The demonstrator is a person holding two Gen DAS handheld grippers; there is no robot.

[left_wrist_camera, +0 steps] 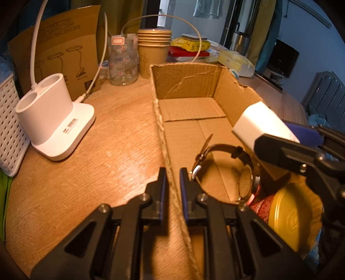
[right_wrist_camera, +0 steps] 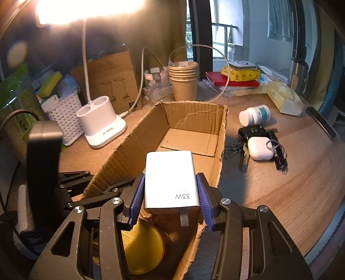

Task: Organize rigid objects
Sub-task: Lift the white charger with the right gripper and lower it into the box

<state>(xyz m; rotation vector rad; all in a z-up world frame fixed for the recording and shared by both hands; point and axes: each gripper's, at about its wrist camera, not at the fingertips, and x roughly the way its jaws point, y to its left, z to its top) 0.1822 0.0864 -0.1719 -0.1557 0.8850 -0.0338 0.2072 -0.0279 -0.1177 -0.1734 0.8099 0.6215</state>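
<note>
Right claw [right_wrist_camera: 170,200] grips charger [right_wrist_camera: 170,178] above box [right_wrist_camera: 223,133]; left claw [left_wrist_camera: 172,185] pinches box wall. Lower clear of watch [left_wrist_camera: 224,170], then release.

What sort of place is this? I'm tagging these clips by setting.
Probably a lived-in home desk, not a lab: a round wooden table cluttered with a stack of brown paper cups, a white desk lamp base and a bunch of keys, with hanging laundry behind.

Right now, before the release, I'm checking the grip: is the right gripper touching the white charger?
Touching. The right wrist view shows the right gripper with both blue pads pressed against the sides of the white charger, held above the cardboard box.
</note>
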